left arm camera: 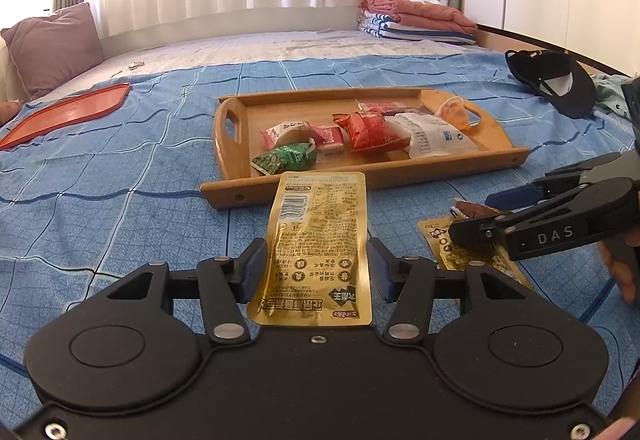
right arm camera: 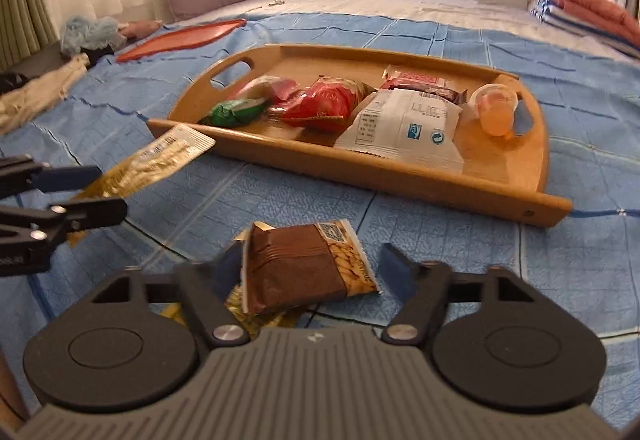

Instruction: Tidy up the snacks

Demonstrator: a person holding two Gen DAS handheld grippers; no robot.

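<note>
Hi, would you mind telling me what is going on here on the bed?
A person is sorting snacks into a wooden tray on the blue bedspread. The left tool holds a gold pouch out toward the tray, its pads at the pouch's edges. The right tool sits around a brown snack packet, with a gap on one side, so it is not clamped. Several snacks already lie in the tray.

Wooden tray (right arm camera: 420, 180) lies on the bedspread (right arm camera: 560, 260), holding several snack packets (right arm camera: 400, 128); two more packets (right arm camera: 304, 268) lie before it.
</note>
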